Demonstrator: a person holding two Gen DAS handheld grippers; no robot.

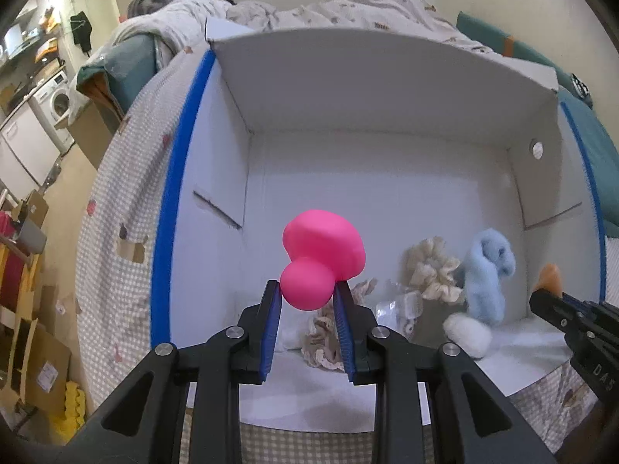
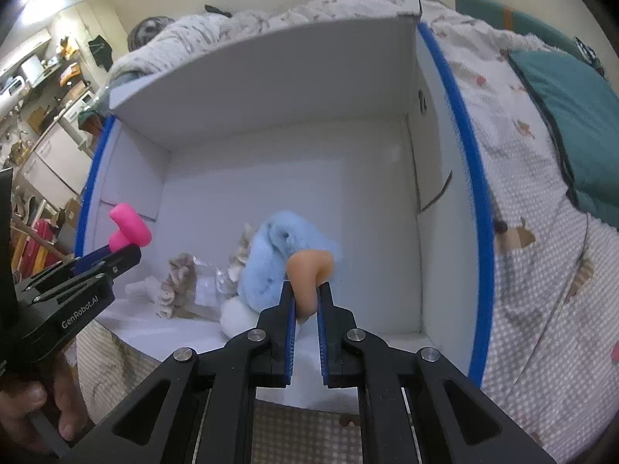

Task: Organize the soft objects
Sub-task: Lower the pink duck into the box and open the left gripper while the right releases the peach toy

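One box point(image 1: 387, 89); two mushroom toys point(image 1: 323, 259); two scrunchies point(image 1: 433, 270).

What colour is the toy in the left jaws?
Bright pink mushroom toy, clearest in the left wrist view.

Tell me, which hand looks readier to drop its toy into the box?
Probably the right. Its claw holds the peach toy just above the blue plush pile; the left claw, gripping the pink toy, seems higher over the white box.

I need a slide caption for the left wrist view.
Left tool holds pink toy over white box.
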